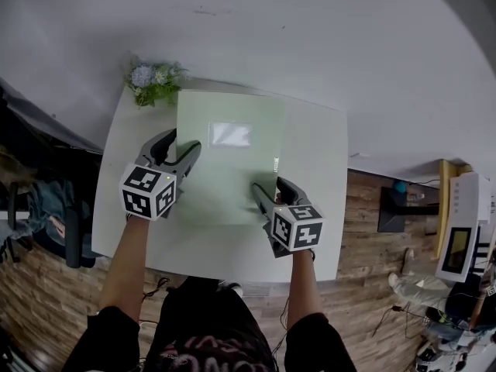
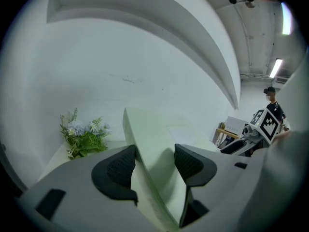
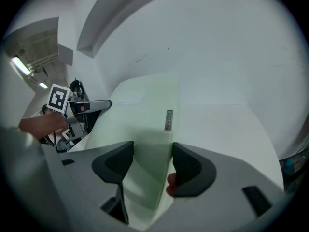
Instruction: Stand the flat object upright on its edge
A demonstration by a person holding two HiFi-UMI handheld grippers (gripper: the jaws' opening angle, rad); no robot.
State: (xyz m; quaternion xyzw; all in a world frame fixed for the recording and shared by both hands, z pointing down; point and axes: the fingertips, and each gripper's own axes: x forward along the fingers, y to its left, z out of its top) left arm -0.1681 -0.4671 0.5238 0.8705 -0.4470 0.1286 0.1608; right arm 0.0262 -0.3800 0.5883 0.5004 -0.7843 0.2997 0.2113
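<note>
Left tool [image 1: 184, 139], forearm stretched forward: jaws wide, straddling the left edge of the pale green folder [image 1: 229, 173]. Right tool [image 1: 270, 186]: jaws wide astride the folder's right edge. Folder mid-bench [image 1: 325, 208]; flowers [image 1: 153, 82] at the far-left corner.

Green board [image 2: 154, 149] near end cut off below jaws; small label [image 3: 168, 120] print unreadable.

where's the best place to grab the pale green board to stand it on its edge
By its two thin side edges: the left gripper comes from the left, the right gripper from the right. The pale green board is broad and thin, so only its thickness fits between jaws. Both grippers' open jaws straddle those edges.
</note>
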